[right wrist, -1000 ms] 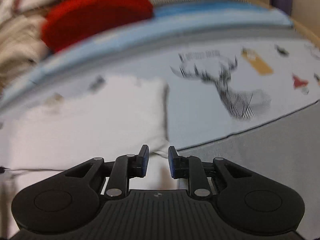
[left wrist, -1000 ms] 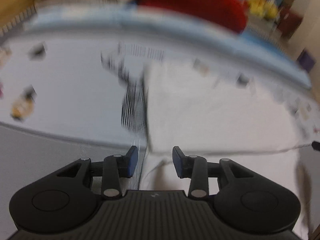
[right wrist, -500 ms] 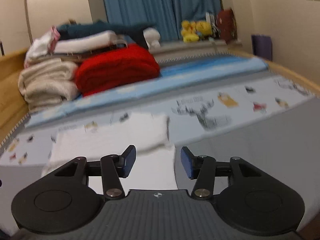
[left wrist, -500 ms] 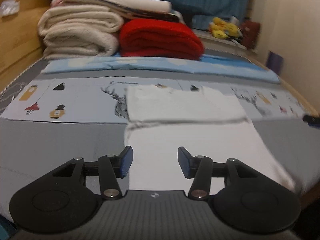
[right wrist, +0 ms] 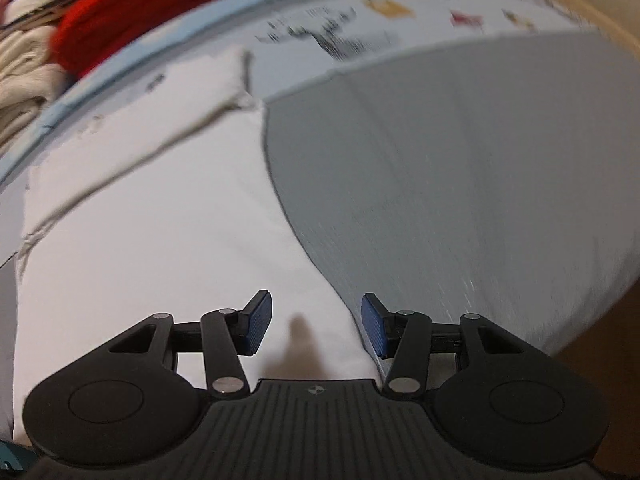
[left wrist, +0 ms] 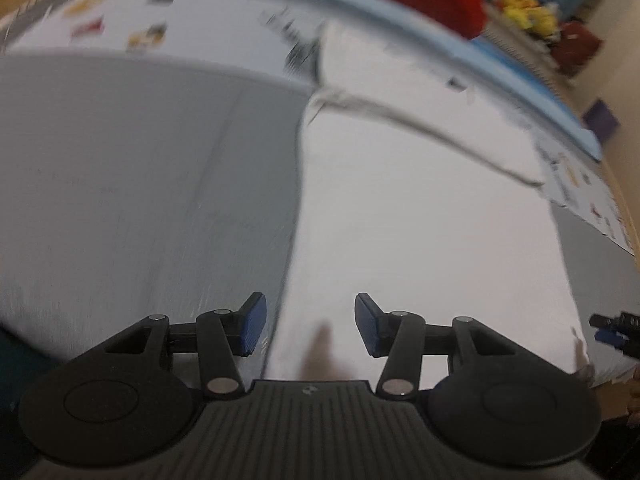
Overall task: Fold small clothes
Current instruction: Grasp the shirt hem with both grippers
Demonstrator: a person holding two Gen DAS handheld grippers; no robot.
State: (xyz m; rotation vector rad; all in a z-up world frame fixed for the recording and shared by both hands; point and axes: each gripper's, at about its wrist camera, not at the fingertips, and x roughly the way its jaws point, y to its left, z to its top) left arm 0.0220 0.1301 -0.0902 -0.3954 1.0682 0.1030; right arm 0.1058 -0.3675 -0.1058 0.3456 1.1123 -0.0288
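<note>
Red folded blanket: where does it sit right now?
The red folded blanket lies at the far edge of the bed, beyond the white garment: top left in the right wrist view beside cream blankets, top right in the left.

One white garment (left wrist: 420, 208) lying on one bed (left wrist: 140, 168); one red blanket (right wrist: 136, 4) sitting behind; two grippers showing: left gripper (left wrist: 306, 322), right gripper (right wrist: 316, 328).

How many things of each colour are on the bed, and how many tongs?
White garment: 1
Red blanket: 1
Cream blankets: 1 stack
Yellow toys: 1 blurry bunch
Tongs: 2, left tongs and right tongs, both open
Total: 6
</note>
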